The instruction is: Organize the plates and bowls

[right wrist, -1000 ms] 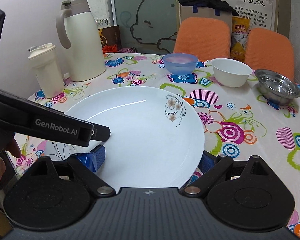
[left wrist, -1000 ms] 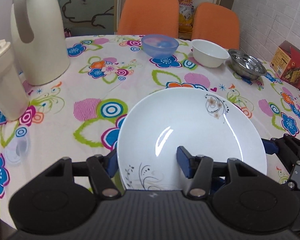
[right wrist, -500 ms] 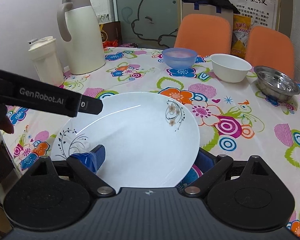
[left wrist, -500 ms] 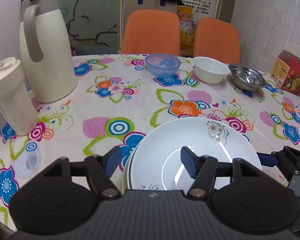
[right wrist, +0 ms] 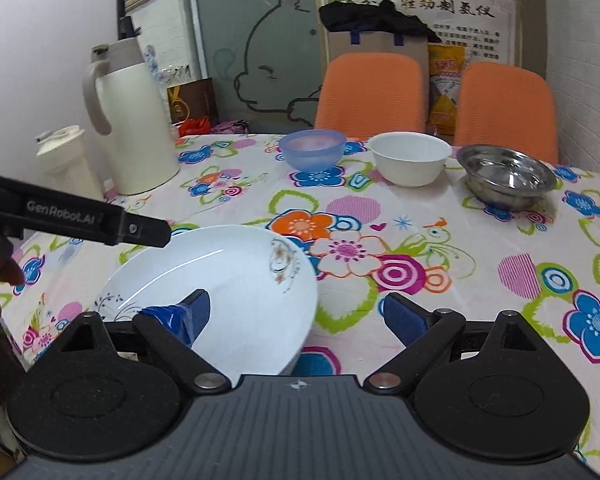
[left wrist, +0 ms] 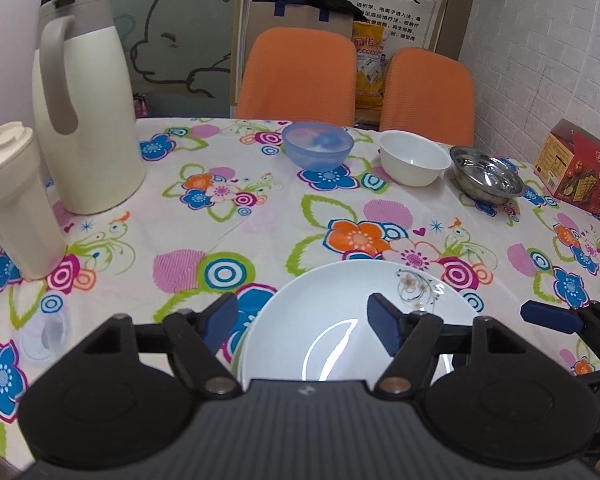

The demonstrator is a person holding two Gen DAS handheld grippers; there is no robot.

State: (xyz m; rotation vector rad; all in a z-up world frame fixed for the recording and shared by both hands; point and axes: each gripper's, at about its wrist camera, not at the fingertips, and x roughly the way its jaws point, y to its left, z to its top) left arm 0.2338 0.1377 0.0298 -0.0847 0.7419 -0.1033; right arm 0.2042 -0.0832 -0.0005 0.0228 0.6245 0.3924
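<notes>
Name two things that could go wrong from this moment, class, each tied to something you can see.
1. The white plate lies near the table's near edge; a nudge from the open right gripper might push it off.
2. The open left gripper hovers over the plate too, close to the right one; the two could collide.

plate [left wrist: 332, 320] near edge, bowls [left wrist: 414, 158] behind
</notes>
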